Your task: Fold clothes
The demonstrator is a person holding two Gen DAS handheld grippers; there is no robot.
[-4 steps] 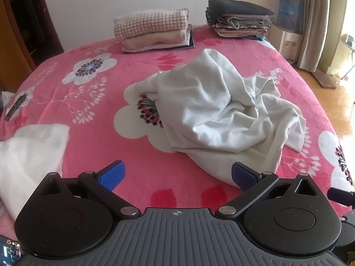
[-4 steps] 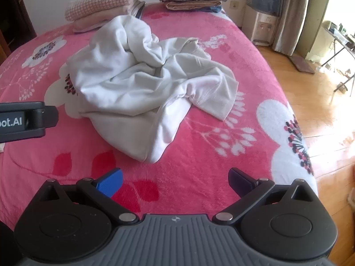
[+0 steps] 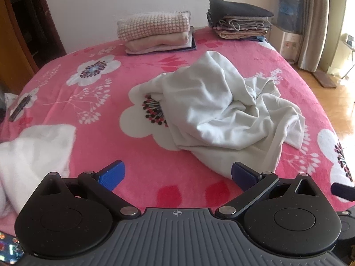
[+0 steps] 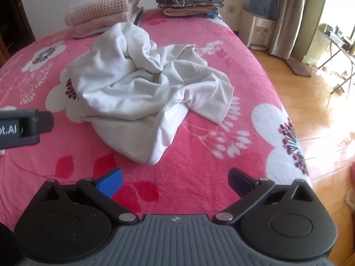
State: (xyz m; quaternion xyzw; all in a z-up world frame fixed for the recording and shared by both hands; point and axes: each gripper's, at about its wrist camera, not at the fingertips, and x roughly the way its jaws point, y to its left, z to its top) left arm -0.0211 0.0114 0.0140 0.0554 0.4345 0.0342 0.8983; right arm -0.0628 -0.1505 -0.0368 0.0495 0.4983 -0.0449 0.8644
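Left wrist view first: we see our left gripper (image 3: 177, 174) hanging over the near edge of a bed covered by a pink floral blanket (image 3: 106, 115), its blue-padded fingers (image 3: 112, 174) spread wide with nothing between them. A crumpled white T-shirt (image 3: 221, 113) lies in a heap on the blanket ahead of us and slightly to the right, partly covering a large white flower print; its nearest fold sits just beyond the right-hand finger without touching it. Another white garment (image 3: 33, 153) lies bunched at the left edge, apart from the shirt. At the far side of the bed, by the wall, we see two folded stacks: a pink-checked pile (image 3: 155, 33) and a dark grey pile (image 3: 239, 20).

From the right wrist view, our right gripper (image 4: 175, 180) is likewise wide open and empty above the blanket, with the T-shirt (image 4: 144, 93) ahead and a little left, one short sleeve spread toward the right. The left gripper's black body (image 4: 22, 125) pokes in from the left edge, near the shirt's left side. Beyond the bed's right edge we see a wooden floor (image 4: 310, 102), a water dispenser (image 4: 259, 22) and a beige curtain (image 4: 288, 15).
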